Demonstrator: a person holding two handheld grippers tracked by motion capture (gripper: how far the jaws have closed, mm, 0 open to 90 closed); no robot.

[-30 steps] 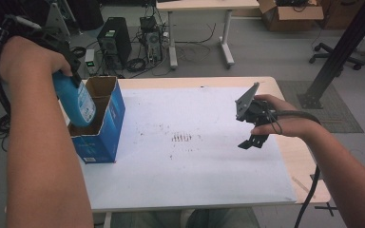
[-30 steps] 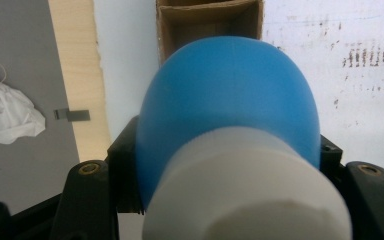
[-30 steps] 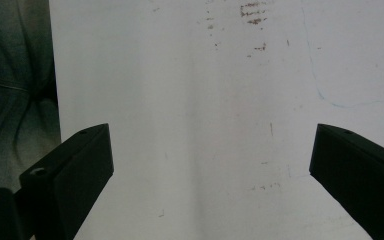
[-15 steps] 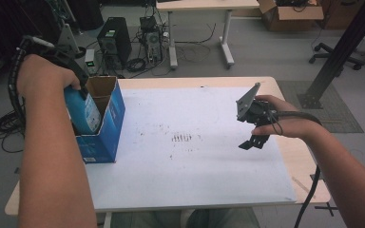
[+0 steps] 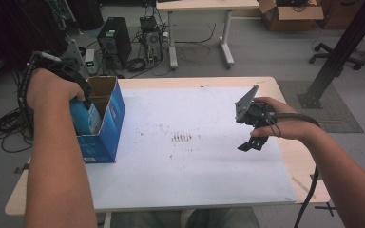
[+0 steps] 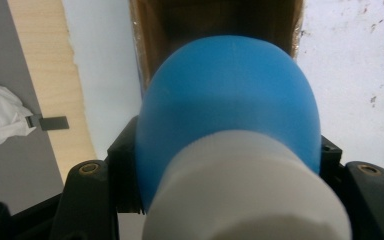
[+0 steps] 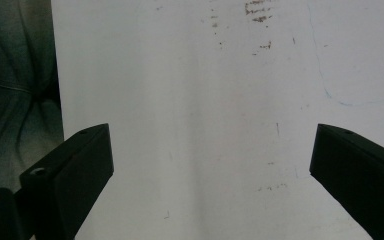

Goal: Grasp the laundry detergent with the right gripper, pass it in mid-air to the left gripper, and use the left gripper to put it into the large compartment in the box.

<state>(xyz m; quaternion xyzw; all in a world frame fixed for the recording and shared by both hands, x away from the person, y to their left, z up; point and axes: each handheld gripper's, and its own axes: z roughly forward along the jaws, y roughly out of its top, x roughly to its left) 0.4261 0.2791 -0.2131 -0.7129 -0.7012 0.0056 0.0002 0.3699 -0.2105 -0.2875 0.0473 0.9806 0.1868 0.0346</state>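
Blue bottle (image 6: 227, 105) with a white cap (image 6: 245, 195), clamped between the jaws of the left tongs (image 5: 78, 95), sits partly inside the open top of a blue cardboard box (image 5: 102, 130) at the tabletop's (image 5: 195, 180) left edge. Right tongs (image 7: 210, 165), jaws wide apart and holding nothing, hover above the white tabletop, well apart from the box.

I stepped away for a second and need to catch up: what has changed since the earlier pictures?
The left gripper, shut on the blue bottle, has come down, sinking the bottle further into the open blue box; earlier more of it stood above the rim. Nothing was let go. The right gripper has stayed open over the white table, and the box has not shifted.
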